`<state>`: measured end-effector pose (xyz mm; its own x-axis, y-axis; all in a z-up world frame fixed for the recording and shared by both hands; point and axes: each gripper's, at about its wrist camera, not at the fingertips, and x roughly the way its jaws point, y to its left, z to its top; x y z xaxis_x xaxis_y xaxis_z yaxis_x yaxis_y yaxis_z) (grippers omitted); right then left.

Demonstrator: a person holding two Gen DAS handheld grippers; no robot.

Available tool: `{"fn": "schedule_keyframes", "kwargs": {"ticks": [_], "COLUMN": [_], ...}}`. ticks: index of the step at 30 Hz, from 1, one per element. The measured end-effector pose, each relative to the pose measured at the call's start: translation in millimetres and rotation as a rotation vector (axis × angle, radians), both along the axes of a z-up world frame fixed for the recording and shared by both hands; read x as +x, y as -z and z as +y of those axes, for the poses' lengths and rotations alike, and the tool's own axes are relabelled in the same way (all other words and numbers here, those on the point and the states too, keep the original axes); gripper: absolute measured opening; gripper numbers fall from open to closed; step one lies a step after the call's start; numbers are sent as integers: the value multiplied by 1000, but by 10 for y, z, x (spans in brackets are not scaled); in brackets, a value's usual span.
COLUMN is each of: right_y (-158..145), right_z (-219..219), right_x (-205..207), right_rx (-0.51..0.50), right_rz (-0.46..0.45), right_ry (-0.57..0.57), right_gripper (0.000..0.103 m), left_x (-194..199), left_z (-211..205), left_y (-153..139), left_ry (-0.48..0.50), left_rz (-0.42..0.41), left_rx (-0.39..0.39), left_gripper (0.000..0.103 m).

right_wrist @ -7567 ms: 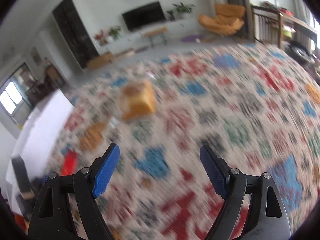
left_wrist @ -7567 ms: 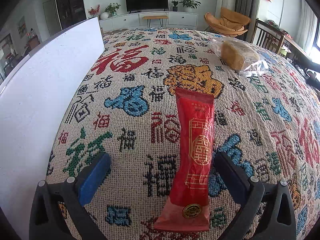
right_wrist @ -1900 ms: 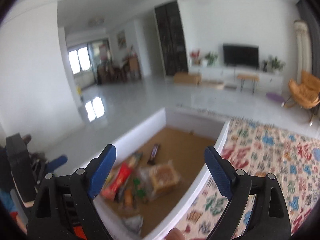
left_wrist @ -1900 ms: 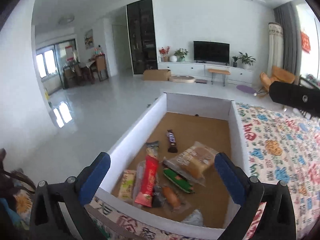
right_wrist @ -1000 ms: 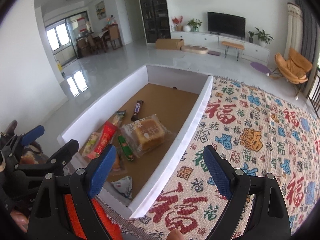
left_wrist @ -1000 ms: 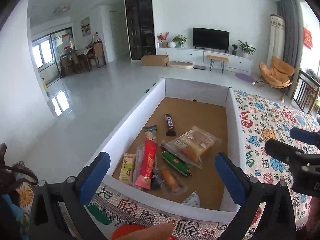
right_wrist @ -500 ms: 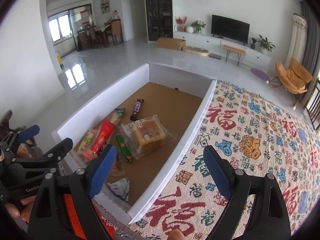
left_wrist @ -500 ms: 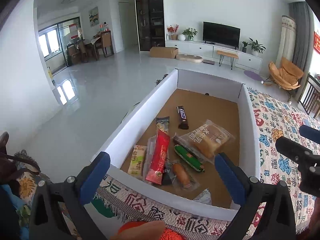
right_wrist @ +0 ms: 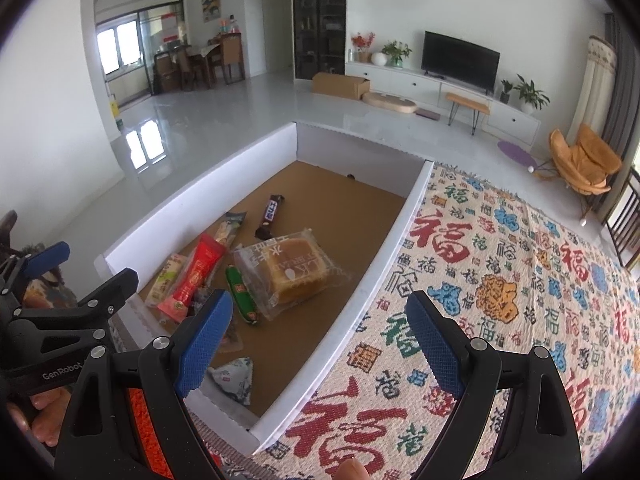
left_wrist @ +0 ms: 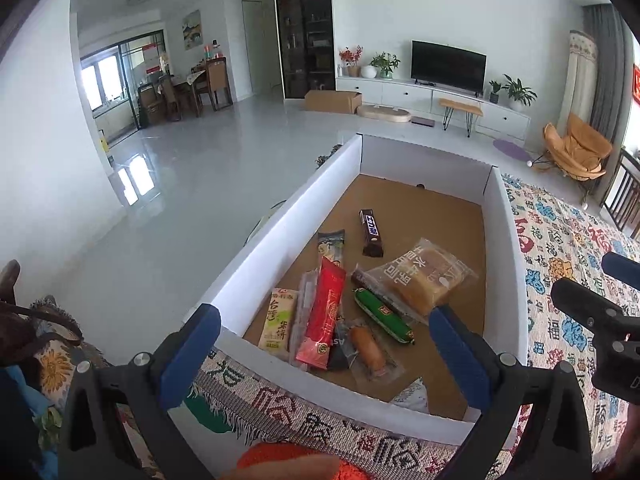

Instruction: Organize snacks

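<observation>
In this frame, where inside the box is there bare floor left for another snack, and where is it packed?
The far half of the box floor is bare, bordered by the back wall and the chocolate bar. A bare strip also runs between the bagged bread and the right wall. The near left corner is crowded: red packet, green stick and smaller packets overlap there.

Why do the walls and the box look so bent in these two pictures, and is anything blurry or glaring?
Left wrist view: fisheye lens bows the white box and darkens the corners; all sharp, the open left tongs included; window glare on the glossy floor.
Right wrist view: same bending, curving the patterned cloth; the open right tongs are crisp; bread packet shows slight sheen.
</observation>
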<state>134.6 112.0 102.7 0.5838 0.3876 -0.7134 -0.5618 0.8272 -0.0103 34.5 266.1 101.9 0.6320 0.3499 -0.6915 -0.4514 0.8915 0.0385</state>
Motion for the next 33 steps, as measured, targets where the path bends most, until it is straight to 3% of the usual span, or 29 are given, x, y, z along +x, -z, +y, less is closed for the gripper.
{"fn": "schedule_keyframes", "kwargs": {"ticks": [33], "right_y": [52], "right_z": [104], "right_x": [19], "right_rx": [-18], "right_rz": [20], "right_ry": [-29], "right_gripper": [91], "left_x": [39], "left_z": [8], "left_y": [16], "left_ry": [-10], "left_rz": [-5], "left_rx": [24], "left_gripper": [103]}}
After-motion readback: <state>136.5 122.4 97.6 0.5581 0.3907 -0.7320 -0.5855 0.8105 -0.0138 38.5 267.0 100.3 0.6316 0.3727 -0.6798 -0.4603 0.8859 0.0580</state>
